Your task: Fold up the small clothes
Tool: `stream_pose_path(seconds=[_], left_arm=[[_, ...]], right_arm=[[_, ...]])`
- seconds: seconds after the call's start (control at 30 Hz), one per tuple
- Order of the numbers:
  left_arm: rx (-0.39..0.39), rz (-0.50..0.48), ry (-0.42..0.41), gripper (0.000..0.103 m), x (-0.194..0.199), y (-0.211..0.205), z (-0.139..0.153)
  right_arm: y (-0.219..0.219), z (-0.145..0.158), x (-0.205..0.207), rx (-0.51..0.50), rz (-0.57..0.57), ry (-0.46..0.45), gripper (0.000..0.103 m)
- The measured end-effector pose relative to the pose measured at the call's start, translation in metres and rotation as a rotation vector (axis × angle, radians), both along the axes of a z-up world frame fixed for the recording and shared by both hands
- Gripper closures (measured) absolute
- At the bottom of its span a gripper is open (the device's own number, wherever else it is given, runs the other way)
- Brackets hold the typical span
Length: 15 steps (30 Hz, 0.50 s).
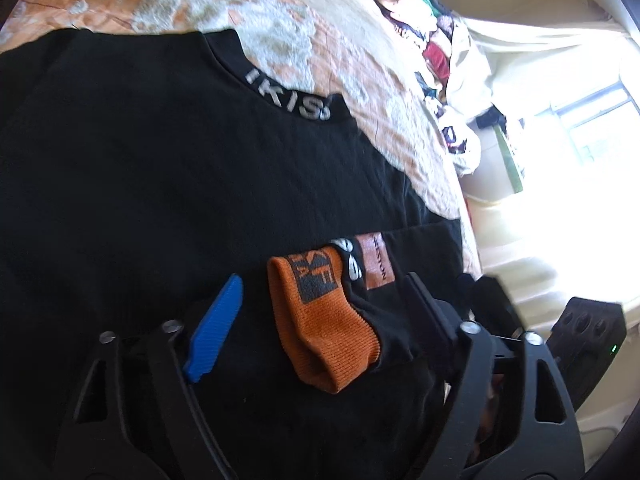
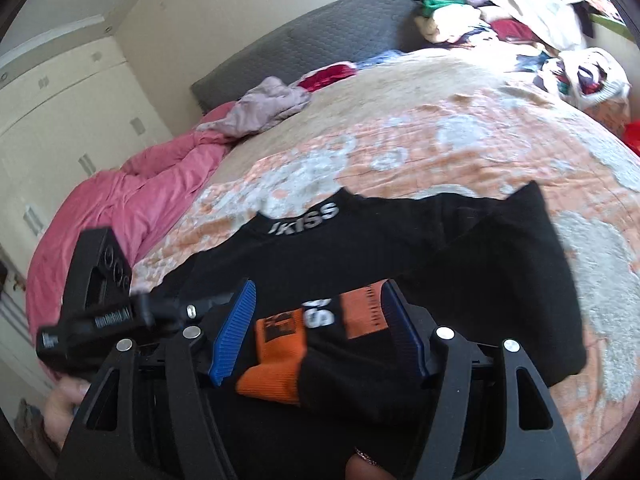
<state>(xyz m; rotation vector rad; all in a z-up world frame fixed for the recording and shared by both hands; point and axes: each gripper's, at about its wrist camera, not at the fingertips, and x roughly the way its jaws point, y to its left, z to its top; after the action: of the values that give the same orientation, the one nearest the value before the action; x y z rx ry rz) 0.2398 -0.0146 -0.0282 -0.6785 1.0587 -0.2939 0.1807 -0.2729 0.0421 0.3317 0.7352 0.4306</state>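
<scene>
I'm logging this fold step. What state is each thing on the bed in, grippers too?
Black shirt: spread flat on the bedspread, collar away from the camera.
Orange-cuffed sock: lying on the shirt, between the jaws of both grippers, not pinched.
Left gripper: open.
Right gripper: open.
Bedspread: laid flat.
Pink duvet: bunched at the bed's edge.
Clothes pile: unfolded heap.
</scene>
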Motion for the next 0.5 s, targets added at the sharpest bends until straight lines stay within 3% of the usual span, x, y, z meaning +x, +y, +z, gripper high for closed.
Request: stream_pose_path(seconds=[0.07, 0.2, 0.23, 0.27, 0.3, 0.5], left_arm=[[0.036, -0.008, 0.013, 0.051, 0.004, -0.01, -0.008], [0.099, -0.011, -0.004, 0.054, 0.008, -0.024, -0.009], [0.115, -0.012, -0.013, 0.064, 0.009, -0.028, -0.007], [0.125, -0.015, -0.018, 0.084, 0.01, -0.03, -0.006], [0.12, -0.014, -0.022, 0.093, 0.01, -0.031, -0.006], [0.129, -0.046, -0.085, 0.097, 0.006, -0.036, 0.011]], right_arm=[[-0.016, 0.001, 0.002, 0.021, -0.047, 0.012, 0.039], [-0.043, 0.003, 0.004, 0.058, -0.117, 0.024, 0.039], [-0.049, 0.004, 0.004, 0.062, -0.13, 0.023, 0.039], [-0.054, 0.005, 0.004, 0.062, -0.147, 0.022, 0.039], [-0.059, 0.006, 0.004, 0.061, -0.163, 0.021, 0.039], [-0.087, 0.008, 0.004, -0.005, -0.285, 0.05, 0.039]])
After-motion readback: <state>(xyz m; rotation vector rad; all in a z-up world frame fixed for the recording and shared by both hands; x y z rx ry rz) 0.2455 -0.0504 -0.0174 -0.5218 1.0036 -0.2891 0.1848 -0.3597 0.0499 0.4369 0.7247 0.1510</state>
